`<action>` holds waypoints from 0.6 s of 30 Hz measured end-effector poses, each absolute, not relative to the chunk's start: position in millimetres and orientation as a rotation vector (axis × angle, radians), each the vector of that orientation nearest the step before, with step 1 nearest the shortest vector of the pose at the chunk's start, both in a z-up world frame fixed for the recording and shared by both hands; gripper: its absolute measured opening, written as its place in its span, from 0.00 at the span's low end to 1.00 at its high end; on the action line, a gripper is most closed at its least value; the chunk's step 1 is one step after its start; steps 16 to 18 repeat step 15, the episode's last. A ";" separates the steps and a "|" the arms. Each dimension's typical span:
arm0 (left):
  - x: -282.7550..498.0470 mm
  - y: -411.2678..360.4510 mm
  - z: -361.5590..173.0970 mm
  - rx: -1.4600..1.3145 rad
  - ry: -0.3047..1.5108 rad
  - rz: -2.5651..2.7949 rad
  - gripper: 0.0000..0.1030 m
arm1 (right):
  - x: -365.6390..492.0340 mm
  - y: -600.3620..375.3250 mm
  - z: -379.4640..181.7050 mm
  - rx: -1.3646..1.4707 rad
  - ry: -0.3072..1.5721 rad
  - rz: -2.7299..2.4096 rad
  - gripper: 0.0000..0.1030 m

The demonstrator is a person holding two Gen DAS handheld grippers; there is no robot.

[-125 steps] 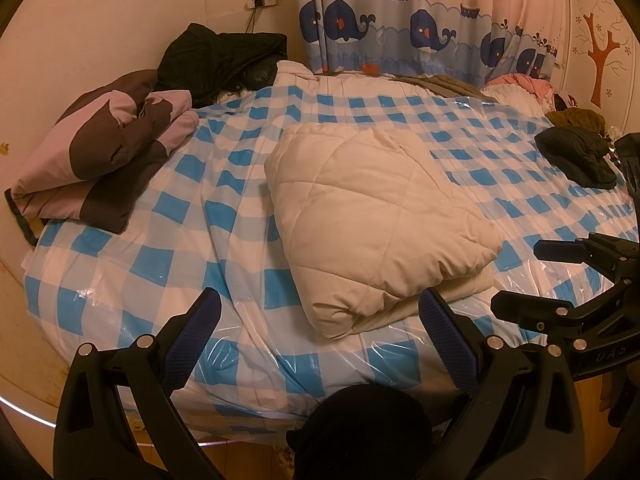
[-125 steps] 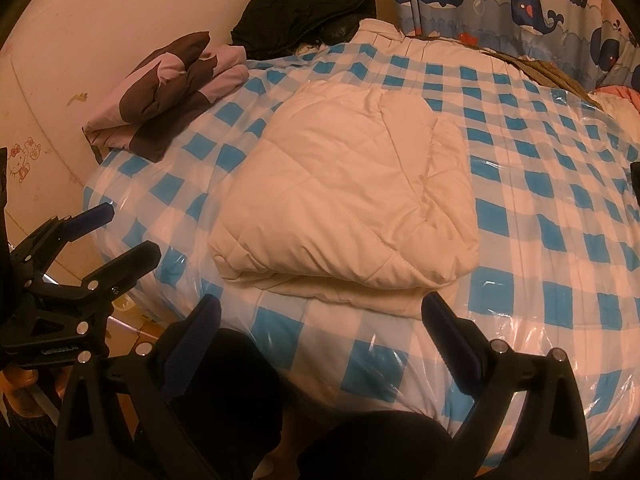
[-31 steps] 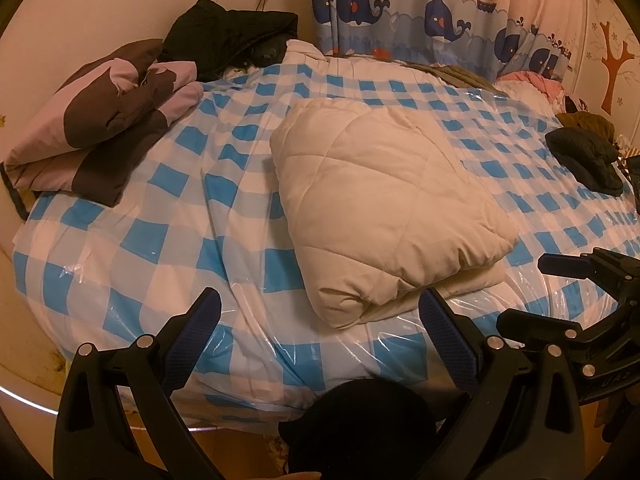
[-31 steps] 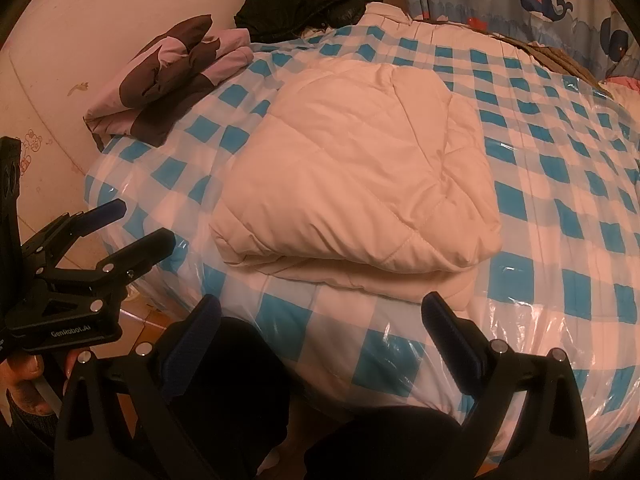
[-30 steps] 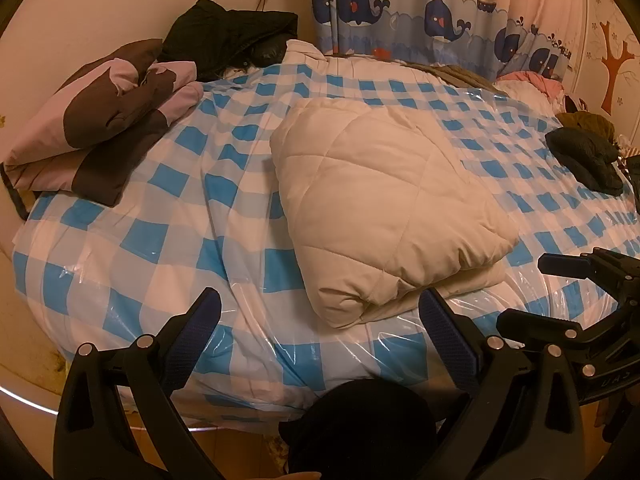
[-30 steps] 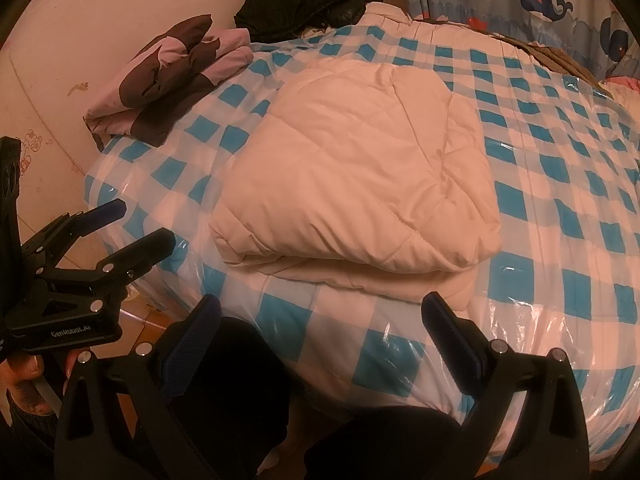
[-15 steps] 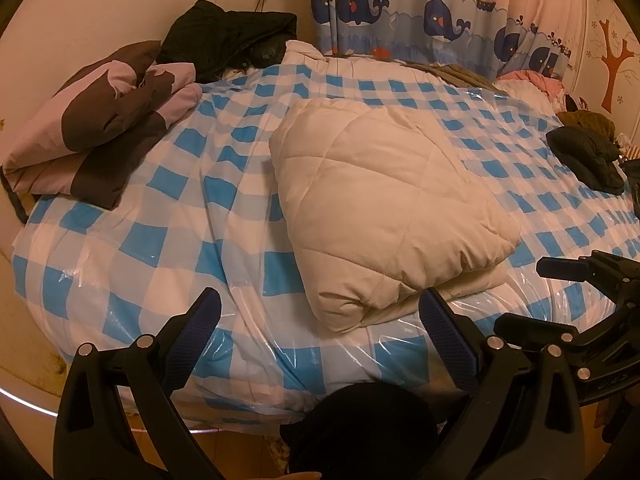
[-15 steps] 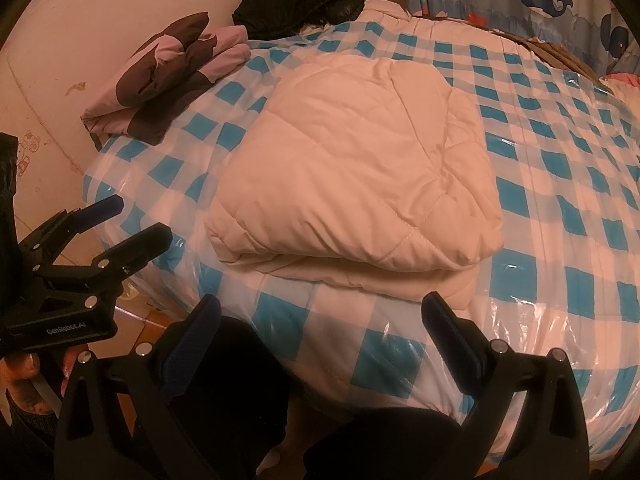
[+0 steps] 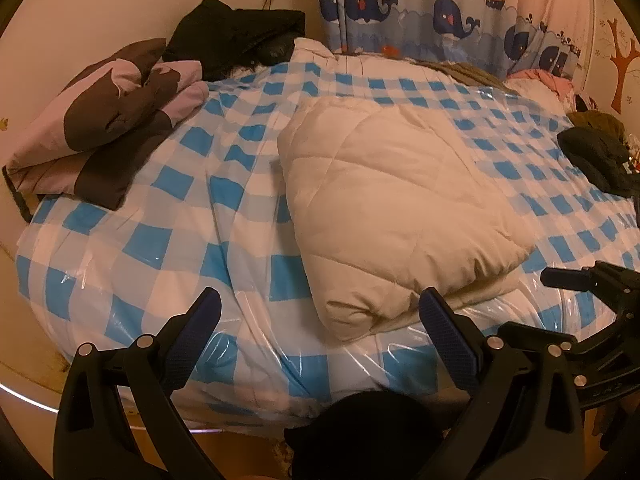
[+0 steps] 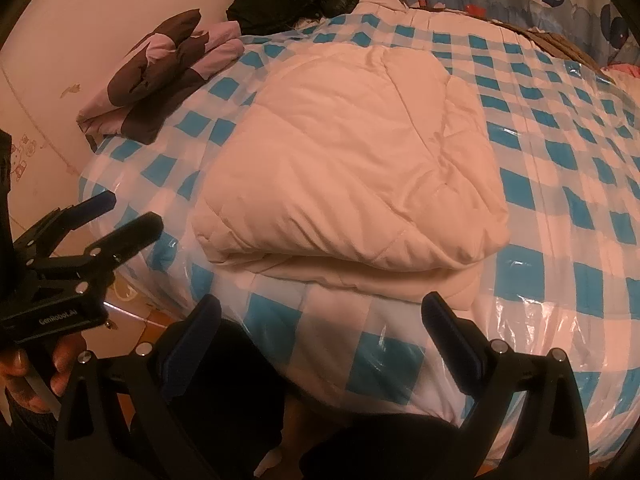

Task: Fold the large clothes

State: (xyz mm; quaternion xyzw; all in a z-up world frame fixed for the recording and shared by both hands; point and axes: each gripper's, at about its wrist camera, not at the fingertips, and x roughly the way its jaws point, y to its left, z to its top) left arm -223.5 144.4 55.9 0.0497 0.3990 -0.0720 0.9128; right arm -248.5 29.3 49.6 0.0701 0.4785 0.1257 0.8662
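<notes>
A cream quilted garment [image 9: 392, 204] lies folded into a thick rectangle on the bed [image 9: 168, 248], which has a blue-and-white checked plastic cover. It also shows in the right wrist view [image 10: 348, 176], folded edge facing me. My left gripper [image 9: 320, 324] is open and empty, held off the bed's near edge, in front of the garment's near-left corner. My right gripper [image 10: 320, 328] is open and empty, just short of the folded edge. Each gripper shows in the other's view: the right one [image 9: 588, 304] and the left one [image 10: 100, 220].
A folded brown-and-pink garment [image 9: 100, 136] lies at the bed's far left, a black garment [image 9: 236, 40] behind it by the wall. Dark clothes [image 9: 596, 156] lie at the right edge. A whale-print curtain [image 9: 440, 12] hangs behind the bed.
Both grippers have drifted slightly closer to the bed's near edge. The folded cream garment has not moved, and both grippers have stayed open.
</notes>
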 end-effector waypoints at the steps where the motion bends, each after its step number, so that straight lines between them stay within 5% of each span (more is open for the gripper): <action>1: -224.1 146.1 58.0 0.091 0.802 -0.150 0.92 | -252.2 30.5 49.0 0.151 1.003 0.264 0.94; 18: -237.5 136.7 83.1 0.107 0.772 -0.186 0.92 | -244.0 -3.7 76.2 0.164 0.940 0.267 0.94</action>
